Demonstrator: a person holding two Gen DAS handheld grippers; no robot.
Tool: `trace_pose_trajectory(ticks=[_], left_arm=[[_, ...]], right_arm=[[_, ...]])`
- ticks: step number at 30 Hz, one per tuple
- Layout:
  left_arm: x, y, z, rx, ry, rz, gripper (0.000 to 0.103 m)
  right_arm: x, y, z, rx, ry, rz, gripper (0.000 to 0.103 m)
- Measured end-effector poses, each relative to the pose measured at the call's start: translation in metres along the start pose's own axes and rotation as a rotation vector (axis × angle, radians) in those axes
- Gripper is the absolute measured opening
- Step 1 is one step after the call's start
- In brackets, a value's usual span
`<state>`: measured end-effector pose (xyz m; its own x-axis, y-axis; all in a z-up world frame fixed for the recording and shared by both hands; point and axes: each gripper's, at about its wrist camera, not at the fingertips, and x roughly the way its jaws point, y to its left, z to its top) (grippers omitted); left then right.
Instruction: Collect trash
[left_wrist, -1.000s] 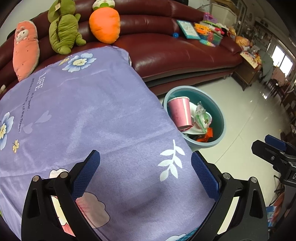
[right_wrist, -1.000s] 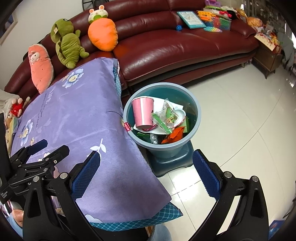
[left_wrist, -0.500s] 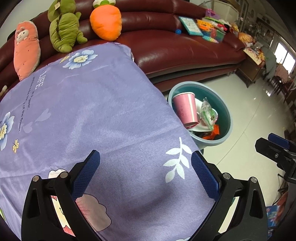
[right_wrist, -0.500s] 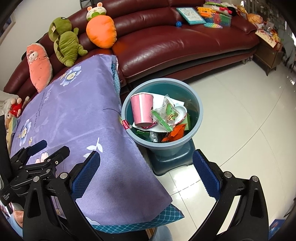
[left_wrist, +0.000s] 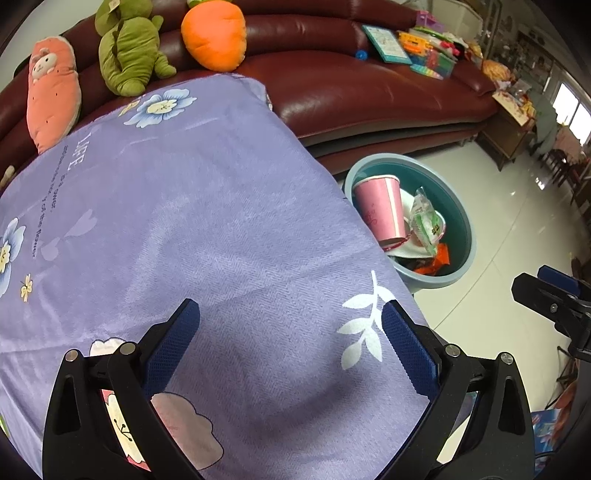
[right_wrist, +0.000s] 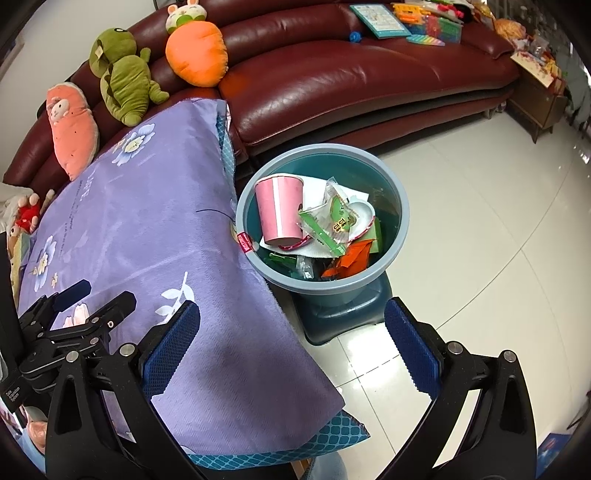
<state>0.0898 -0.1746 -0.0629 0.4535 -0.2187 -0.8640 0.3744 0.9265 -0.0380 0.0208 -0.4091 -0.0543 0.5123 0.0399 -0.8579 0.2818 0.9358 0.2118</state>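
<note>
Closest in, the left tongs (left_wrist: 291, 343) hang spread wide over the purple flowered cloth (left_wrist: 177, 229) that covers the tabletop, with nothing between their blue pads (left_wrist: 170, 343). The right tongs (right_wrist: 291, 347) are just as wide apart and empty, held out past the corner of the cloth, half over it and half over the shiny white floor (right_wrist: 480, 229). From the right-hand view the left tongs show again low at the left, above the cloth.

Just beyond the cloth's edge, touching it or very near, stands a blue-green bin (right_wrist: 400, 229) on a dark base (right_wrist: 343, 321). The trash is inside it: a pink paper cup (right_wrist: 279, 212) lying tilted against the near wall with its mouth up toward the sofa, a clear and green wrapper (right_wrist: 332, 221) beside it, white paper (right_wrist: 314, 251) underneath, and an orange scrap (right_wrist: 354, 258) lower down. A small red tag (right_wrist: 244, 242) hangs at the rim where cloth and bin meet.

Farther back runs a dark red leather sofa (right_wrist: 332, 85). Along its back sit a pink plush (right_wrist: 72, 129), a green plush (right_wrist: 123, 85) and an orange carrot plush (right_wrist: 195, 51); books and toys (right_wrist: 413, 22) are piled at its far end.
</note>
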Motion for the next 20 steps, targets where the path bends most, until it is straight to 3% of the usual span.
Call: trace_pose_trajectory(ticks=[20], left_arm=[[0.0073, 0.0085, -0.0016, -0.025, 0.056, -0.030, 0.099]], right_arm=[[-0.0052, 0.0033, 0.0025, -0.020, -0.006, -0.035, 0.096]])
